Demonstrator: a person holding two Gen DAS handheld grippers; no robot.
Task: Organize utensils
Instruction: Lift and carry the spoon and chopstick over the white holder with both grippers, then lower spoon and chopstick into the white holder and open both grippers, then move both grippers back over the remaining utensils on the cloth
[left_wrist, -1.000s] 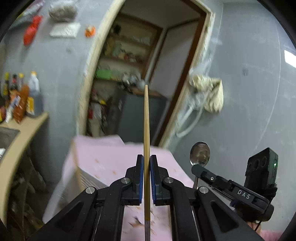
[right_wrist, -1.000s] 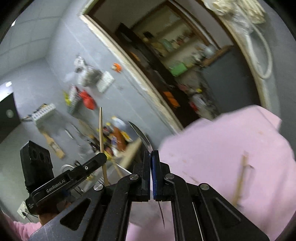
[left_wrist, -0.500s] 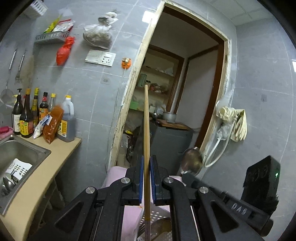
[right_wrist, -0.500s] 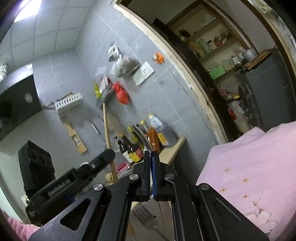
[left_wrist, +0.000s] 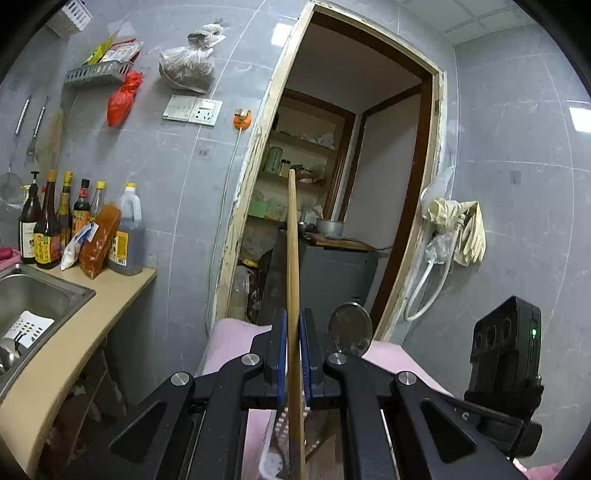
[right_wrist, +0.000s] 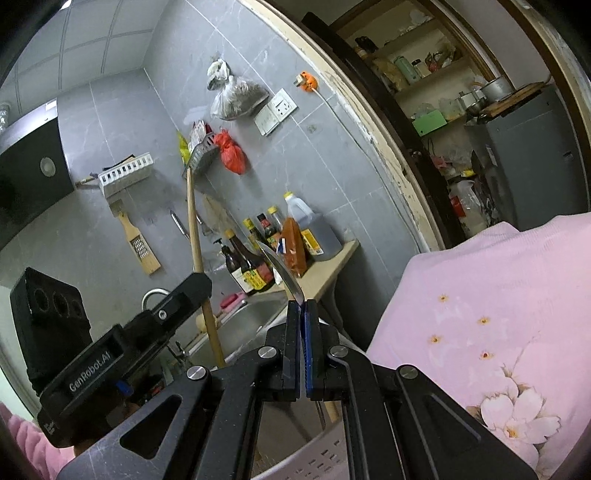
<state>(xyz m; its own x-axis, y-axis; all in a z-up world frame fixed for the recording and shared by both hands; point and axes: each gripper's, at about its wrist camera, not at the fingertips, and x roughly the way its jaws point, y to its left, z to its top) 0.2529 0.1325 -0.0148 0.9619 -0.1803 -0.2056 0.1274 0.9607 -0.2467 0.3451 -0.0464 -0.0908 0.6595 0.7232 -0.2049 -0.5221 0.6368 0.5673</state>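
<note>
Left tongs (left_wrist: 292, 354) clamp a chopstick (left_wrist: 292, 258) above a white basket (left_wrist: 271, 458).

left gripper (left_wrist: 291, 354): blue pads clamped on upright wooden chopstick (left_wrist: 291, 258). right gripper (left_wrist: 406, 384) alongside, gripping metal spoon (left_wrist: 351, 328), bowl up. white basket (left_wrist: 273, 454) below on pink cloth (left_wrist: 229, 339). left: steel sink (left_wrist: 37, 295), sauce bottles (left_wrist: 74, 225) on counter (left_wrist: 92, 314).
</note>
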